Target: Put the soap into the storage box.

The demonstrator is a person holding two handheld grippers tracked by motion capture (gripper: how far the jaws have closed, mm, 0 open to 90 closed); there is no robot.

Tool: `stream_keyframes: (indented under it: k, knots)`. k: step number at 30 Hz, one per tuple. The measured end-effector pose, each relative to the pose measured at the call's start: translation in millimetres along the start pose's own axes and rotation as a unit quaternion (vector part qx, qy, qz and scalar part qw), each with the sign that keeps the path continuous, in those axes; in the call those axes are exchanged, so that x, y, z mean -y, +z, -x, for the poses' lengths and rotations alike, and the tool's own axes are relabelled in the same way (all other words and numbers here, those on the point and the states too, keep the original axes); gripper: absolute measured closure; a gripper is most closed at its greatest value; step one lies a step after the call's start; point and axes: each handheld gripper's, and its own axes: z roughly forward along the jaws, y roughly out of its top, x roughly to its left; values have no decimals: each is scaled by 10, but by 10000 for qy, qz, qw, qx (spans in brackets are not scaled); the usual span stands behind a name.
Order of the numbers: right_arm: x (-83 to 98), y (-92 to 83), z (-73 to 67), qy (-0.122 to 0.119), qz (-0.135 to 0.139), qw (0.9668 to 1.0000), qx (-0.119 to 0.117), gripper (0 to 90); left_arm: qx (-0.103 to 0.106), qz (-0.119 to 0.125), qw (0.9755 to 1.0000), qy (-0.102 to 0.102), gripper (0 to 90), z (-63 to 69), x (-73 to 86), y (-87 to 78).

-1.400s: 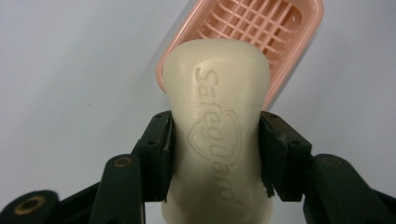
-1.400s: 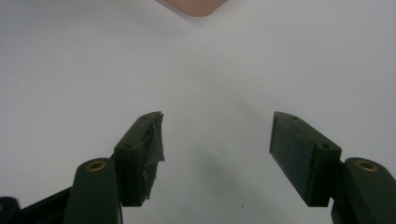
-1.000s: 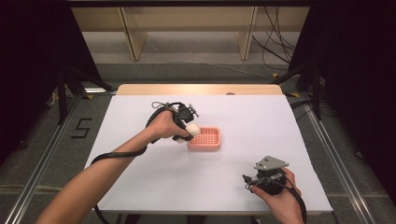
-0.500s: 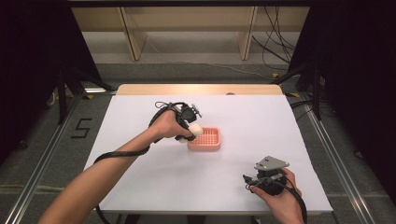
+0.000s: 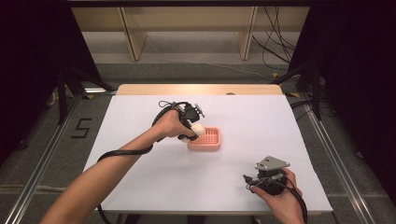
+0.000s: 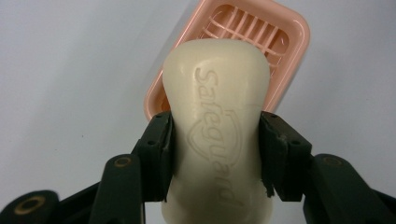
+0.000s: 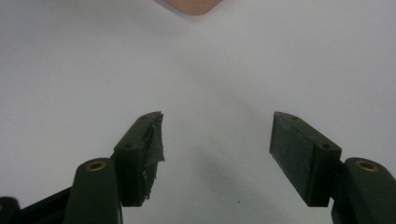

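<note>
Little is changing since the earlier frames: the left gripper [image 5: 194,127] is hanging at the near-left edge of the pink soap dish [image 5: 206,138] just as it was a second ago, and the right gripper [image 5: 256,179] is sitting at the same spot near the front right of the surface [image 5: 289,126]. In the left gripper view the left gripper [image 6: 215,154] is clenching a cream-coloured bar of soap [image 6: 217,116] by its two long sides, the black pads [image 6: 161,154] pressing against it on either side, and the bar is sticking out forward past the jaws with a moulded brand word running along its top face. Beyond the bar's far end the soap dish [image 6: 289,51] is lying on the white surface [image 6: 70,70], its ribbed grid floor showing past the soap; the bar is held over the dish's nearer end, and whether its underside is touching the rim I cannot tell. From the high view the soap [image 5: 198,129] is showing as a pale block at the gripper's tip, right at the dish's left rim, with the person's left hand [image 5: 170,125] wrapped around the gripper body and its cable trailing back along the forearm. The right gripper [image 7: 215,154] is standing released, its jaws wide apart over bare white surface [image 7: 210,70] with nothing between them, well apart from the dish.
</note>
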Motion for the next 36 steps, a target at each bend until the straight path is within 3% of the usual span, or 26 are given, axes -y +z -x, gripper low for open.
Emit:
stream_keyframes:
  k: [23, 36]
  knots:
    - [4, -2, 5, -10, 0, 10000, -23, 354, 4, -69, 9997, 242, 488, 47, -87, 87]
    - [9, -5, 12, -30, 1, 10000, -18, 354, 10, -27, 9997, 259, 488, 87, -141, 130]
